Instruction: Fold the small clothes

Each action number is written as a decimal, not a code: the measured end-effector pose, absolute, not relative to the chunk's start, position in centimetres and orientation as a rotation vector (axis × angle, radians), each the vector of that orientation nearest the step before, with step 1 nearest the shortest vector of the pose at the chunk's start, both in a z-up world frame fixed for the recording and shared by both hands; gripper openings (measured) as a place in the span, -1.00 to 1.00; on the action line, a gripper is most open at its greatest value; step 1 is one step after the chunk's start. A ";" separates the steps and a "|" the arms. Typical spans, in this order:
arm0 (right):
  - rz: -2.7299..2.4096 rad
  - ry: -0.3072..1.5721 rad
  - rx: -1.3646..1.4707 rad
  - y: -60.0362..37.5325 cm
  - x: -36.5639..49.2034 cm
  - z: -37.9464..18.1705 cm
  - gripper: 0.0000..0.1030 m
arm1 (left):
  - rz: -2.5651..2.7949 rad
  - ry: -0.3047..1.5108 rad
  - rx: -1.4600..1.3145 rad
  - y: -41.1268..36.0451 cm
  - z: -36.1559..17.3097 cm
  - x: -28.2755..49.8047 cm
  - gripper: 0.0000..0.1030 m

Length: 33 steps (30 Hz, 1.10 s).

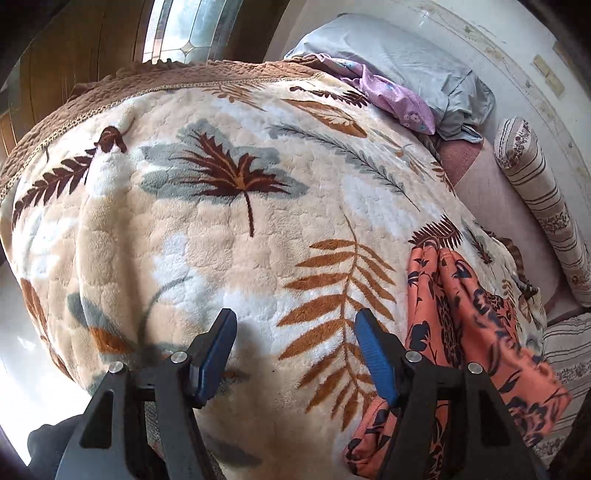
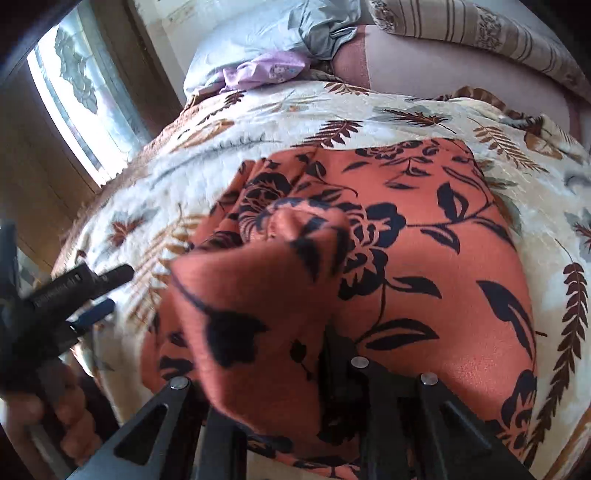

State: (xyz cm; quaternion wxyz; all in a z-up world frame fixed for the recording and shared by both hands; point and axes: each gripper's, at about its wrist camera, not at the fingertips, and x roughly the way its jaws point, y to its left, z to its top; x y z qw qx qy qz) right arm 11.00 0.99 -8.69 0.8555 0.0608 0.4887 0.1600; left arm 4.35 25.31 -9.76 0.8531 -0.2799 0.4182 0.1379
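Note:
An orange garment with dark blue flowers (image 2: 424, 221) lies spread on a leaf-patterned plush blanket (image 2: 177, 173). One edge of it (image 2: 258, 280) is lifted and bunched over my right gripper (image 2: 273, 354), which is shut on the cloth; the fabric hides its fingertips. In the left wrist view the same garment (image 1: 465, 295) lies at the right, rumpled. My left gripper (image 1: 295, 317) hangs open over bare blanket (image 1: 221, 240) to the garment's left, nothing between its blue pads (image 1: 373, 354). The right wrist view shows the left gripper (image 2: 116, 290) at the left edge, held by a hand (image 2: 66, 424).
A grey pillow (image 1: 406, 62) and a purple cloth (image 1: 399, 99) lie at the head of the bed. A striped bolster (image 1: 535, 199) rests along the wall on a pink sheet (image 1: 491, 199). A window (image 1: 184, 26) and wooden panelling stand beyond the blanket's brown hem.

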 end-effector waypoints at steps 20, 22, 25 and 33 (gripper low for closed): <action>0.518 0.816 0.071 4.1 4.3 -7.7 0.58 | -0.112 0.806 -0.634 22.5 -6.6 2.9 0.32; 0.491 0.797 0.150 1.6 3.0 -7.5 0.58 | -0.196 0.813 -0.579 20.3 -5.9 2.5 0.33; 0.443 0.784 0.274 -2.2 1.5 -7.1 0.58 | -0.246 0.866 -0.551 17.9 -6.0 1.9 0.34; 0.384 0.787 0.481 -7.6 1.7 -7.8 0.58 | -0.188 0.969 -0.461 14.6 -7.0 3.7 -0.32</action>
